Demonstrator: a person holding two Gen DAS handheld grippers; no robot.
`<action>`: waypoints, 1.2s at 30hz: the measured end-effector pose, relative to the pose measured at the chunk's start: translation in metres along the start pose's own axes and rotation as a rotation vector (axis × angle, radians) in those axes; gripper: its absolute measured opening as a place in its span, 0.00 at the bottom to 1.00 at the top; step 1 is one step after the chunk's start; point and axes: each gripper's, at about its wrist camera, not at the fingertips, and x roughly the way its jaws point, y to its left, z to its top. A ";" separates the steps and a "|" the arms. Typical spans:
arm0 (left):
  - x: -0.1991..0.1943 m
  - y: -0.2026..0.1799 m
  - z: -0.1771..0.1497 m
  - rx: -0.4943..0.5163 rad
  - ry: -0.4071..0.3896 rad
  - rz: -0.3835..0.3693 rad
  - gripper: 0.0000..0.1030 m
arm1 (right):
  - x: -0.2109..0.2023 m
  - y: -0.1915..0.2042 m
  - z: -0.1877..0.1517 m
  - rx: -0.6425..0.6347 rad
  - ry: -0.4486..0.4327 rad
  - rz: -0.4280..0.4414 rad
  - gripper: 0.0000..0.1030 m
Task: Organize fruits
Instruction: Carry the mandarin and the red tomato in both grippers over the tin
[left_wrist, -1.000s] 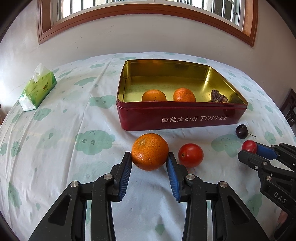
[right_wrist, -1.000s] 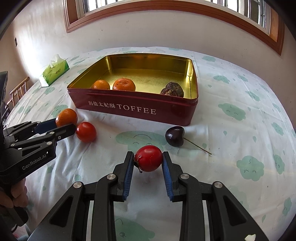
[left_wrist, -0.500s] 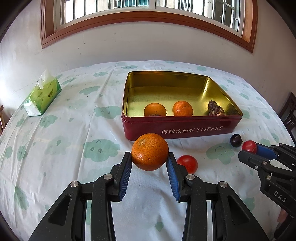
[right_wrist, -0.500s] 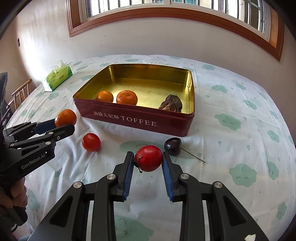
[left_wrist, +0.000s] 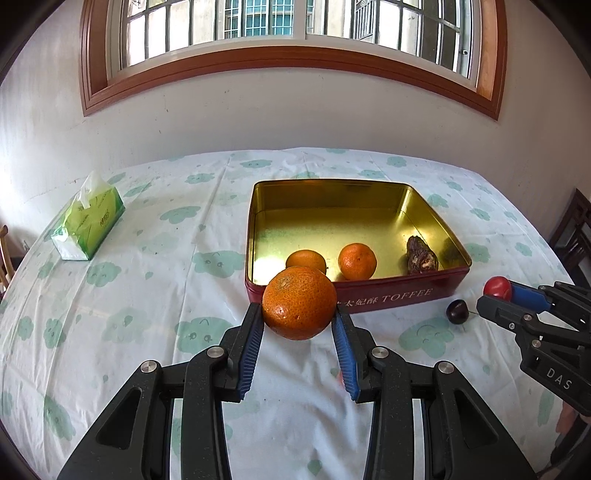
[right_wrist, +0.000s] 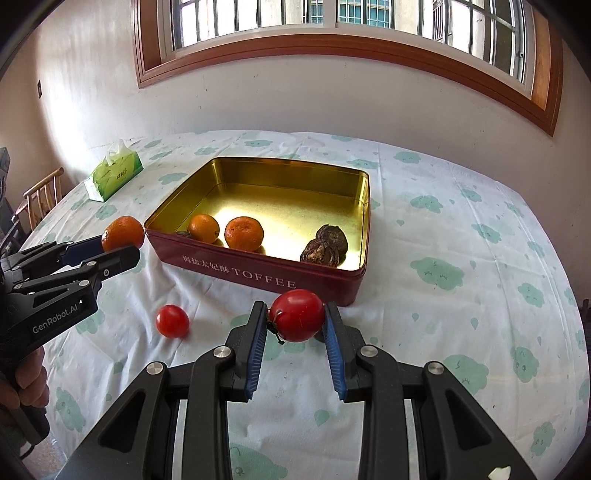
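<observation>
My left gripper (left_wrist: 298, 334) is shut on a large orange (left_wrist: 299, 302) and holds it in the air just before the near wall of the red toffee tin (left_wrist: 406, 293). My right gripper (right_wrist: 295, 334) is shut on a red tomato (right_wrist: 297, 314), also raised, in front of the tin (right_wrist: 280, 280). Inside the tin lie two small oranges (left_wrist: 357, 260) and a dark wrinkled fruit (left_wrist: 421, 255). A second red tomato (right_wrist: 172, 321) lies on the cloth left of my right gripper. A dark cherry (left_wrist: 457, 311) lies right of the tin.
A green tissue pack (left_wrist: 88, 223) sits at the table's far left. The table has a white cloth with green clouds (left_wrist: 147, 295). A wall and a window stand behind it. A wooden chair (right_wrist: 40, 195) stands at the left edge.
Both grippers have risen and drawn back with their fruit, so the tin and table look lower and farther. The loose tomato is now hidden under my left gripper.
</observation>
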 end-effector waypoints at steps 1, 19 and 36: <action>0.000 0.000 0.003 0.000 -0.005 0.000 0.38 | -0.001 -0.002 0.004 -0.001 -0.005 -0.004 0.27; 0.040 -0.006 0.043 0.019 0.010 -0.007 0.38 | 0.038 -0.006 0.053 -0.040 0.002 0.005 0.28; 0.084 -0.008 0.048 0.013 0.079 -0.006 0.38 | 0.089 0.001 0.063 -0.048 0.060 0.041 0.28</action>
